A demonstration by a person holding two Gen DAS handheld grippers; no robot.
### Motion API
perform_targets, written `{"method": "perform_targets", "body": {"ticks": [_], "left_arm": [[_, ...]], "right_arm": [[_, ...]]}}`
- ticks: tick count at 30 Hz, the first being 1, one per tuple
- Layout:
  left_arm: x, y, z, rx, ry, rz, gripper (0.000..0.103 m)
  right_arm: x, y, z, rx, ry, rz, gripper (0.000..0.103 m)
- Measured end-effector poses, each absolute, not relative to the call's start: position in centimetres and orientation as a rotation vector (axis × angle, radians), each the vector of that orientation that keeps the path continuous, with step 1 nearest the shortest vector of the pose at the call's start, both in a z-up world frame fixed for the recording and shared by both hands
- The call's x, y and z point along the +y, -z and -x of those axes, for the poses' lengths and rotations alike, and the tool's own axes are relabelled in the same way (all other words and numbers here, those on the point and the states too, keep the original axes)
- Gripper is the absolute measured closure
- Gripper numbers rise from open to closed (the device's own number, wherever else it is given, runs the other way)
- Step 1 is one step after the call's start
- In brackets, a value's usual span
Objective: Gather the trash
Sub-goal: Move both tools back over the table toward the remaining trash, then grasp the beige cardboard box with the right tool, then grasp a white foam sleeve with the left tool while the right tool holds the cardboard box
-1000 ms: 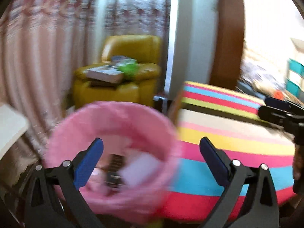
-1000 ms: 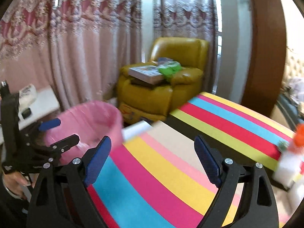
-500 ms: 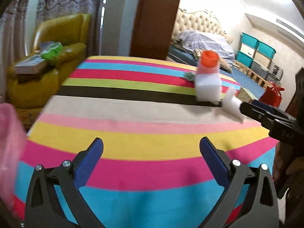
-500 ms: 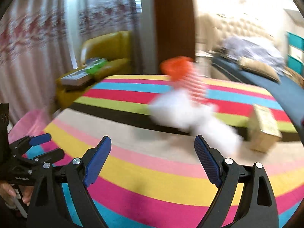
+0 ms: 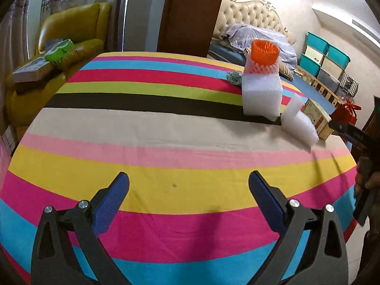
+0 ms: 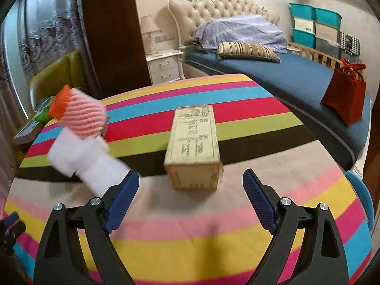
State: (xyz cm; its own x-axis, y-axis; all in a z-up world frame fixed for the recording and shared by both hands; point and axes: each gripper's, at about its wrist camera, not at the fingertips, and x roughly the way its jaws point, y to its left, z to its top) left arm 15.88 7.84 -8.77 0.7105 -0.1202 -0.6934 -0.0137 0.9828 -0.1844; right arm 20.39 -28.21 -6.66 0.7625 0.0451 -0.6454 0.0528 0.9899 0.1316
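we see right gripper (image 6: 191, 185) jaws wide apart, nothing between – left gripper (image 5: 188, 188) likewise spread, empty. both over striped tablecloth (image 5: 166, 130). just ahead of right: cardboard box (image 6: 193, 147) closed, contents hidden, printed writing unreadable. beside it white foam pieces (image 6: 83, 161), orange-pink foam net (image 6: 80, 115). far: teal storage bins (image 6: 313, 21), contents unseen.

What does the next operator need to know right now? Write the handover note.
Left gripper: open, empty, over the striped cloth.
Right gripper: open, empty, aimed at the yellowish box.
On the cloth: box, white foam blocks, orange and pink foam nets atop one block, a small greenish scrap.
Done: nothing visible here.
Left: collect all of it; no bin is in view.
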Motion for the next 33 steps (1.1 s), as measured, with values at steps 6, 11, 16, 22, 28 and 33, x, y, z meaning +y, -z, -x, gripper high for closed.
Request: {"method": "perform_targets", "body": {"ticks": [6, 11, 16, 22, 28, 33], "left_arm": [[7.8, 8.7, -15.6, 0.777, 0.037, 0.166, 0.006], [7.6, 8.8, -15.7, 0.794, 0.028, 0.154, 0.009], [7.3, 8.8, -15.6, 0.795, 0.031, 0.133, 0.009], [6.9, 9.2, -16.3, 0.844, 0.034, 0.105, 0.009], [4.2, 8.5, -17.0, 0.866, 0.093, 0.088, 0.008], [-0.9, 6.7, -18.8, 0.847, 0.147, 0.144, 0.008]], "right_arm": [[-28.0, 7.7, -24.7, 0.76, 0.042, -0.12, 0.019], [-28.0, 8.9, -27.2, 0.833, 0.06, -0.097, 0.028], [-28.5, 8.5, -25.4, 0.808, 0.014, -0.095, 0.053], [-29.0, 8.0, -19.9, 0.759, -0.012, -0.064, 0.053], [-30.2, 7.9, -16.9, 0.736, 0.022, -0.071, 0.053], [-31.5, 8.8, -15.8, 0.736, 0.031, -0.133, 0.053]]}}
